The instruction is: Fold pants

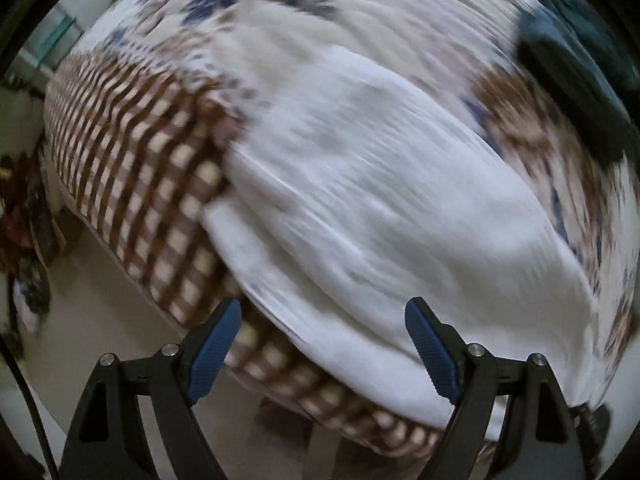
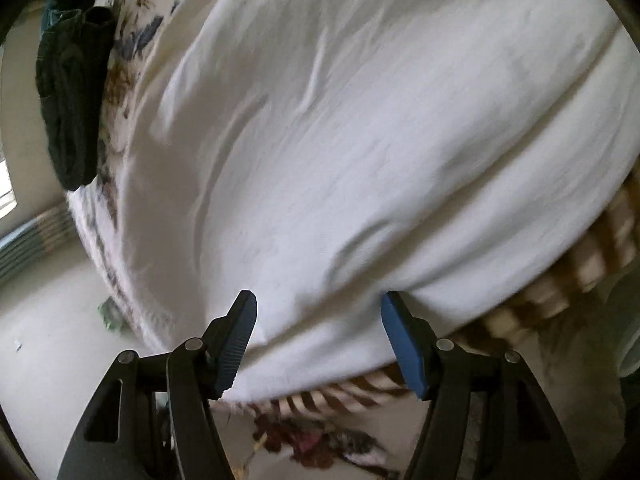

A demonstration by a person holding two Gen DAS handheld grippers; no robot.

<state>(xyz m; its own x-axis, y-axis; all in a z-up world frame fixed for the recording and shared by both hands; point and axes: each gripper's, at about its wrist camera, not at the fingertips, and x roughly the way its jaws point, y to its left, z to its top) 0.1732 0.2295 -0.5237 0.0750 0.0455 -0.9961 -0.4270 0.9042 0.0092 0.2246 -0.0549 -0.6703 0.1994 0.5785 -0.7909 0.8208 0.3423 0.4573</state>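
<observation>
The white pants [image 1: 360,200] lie spread flat on a bed, blurred by camera motion in the left wrist view. They fill most of the right wrist view [image 2: 360,140] too. My left gripper [image 1: 323,314] is open and empty, hovering above the near edge of the pants. My right gripper [image 2: 318,304] is open and empty, just above the near edge of the white cloth where it hangs over the bed's side.
The bed has a floral sheet [image 1: 280,8] and a brown checked cover [image 1: 152,184] along its edge. A dark green folded garment [image 2: 72,100] lies on the bed's far side, also in the left wrist view [image 1: 576,80]. Clutter lies on the pale floor [image 2: 320,444].
</observation>
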